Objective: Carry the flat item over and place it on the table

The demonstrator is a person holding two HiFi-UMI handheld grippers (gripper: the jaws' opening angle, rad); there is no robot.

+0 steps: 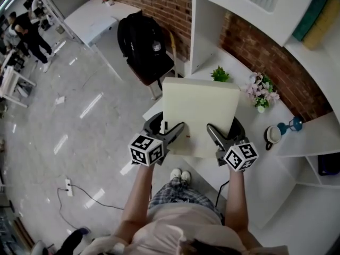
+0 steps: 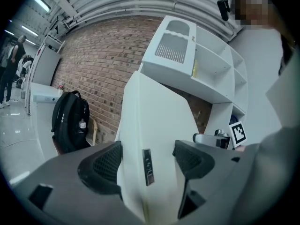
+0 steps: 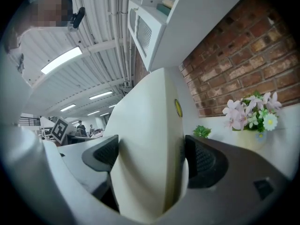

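Note:
A flat cream-white board is held up in the air over the near end of the white table. My left gripper is shut on the flat board's near left edge, and my right gripper is shut on its near right edge. In the left gripper view the flat board stands edge-on between the black pads. In the right gripper view the flat board fills the gap between the pads, with a small yellow sticker near its top.
On the table stand a small green plant, a vase of pink flowers, a white cup and a blue object. White shelving lines the brick wall. A black backpack rests on a chair at the left.

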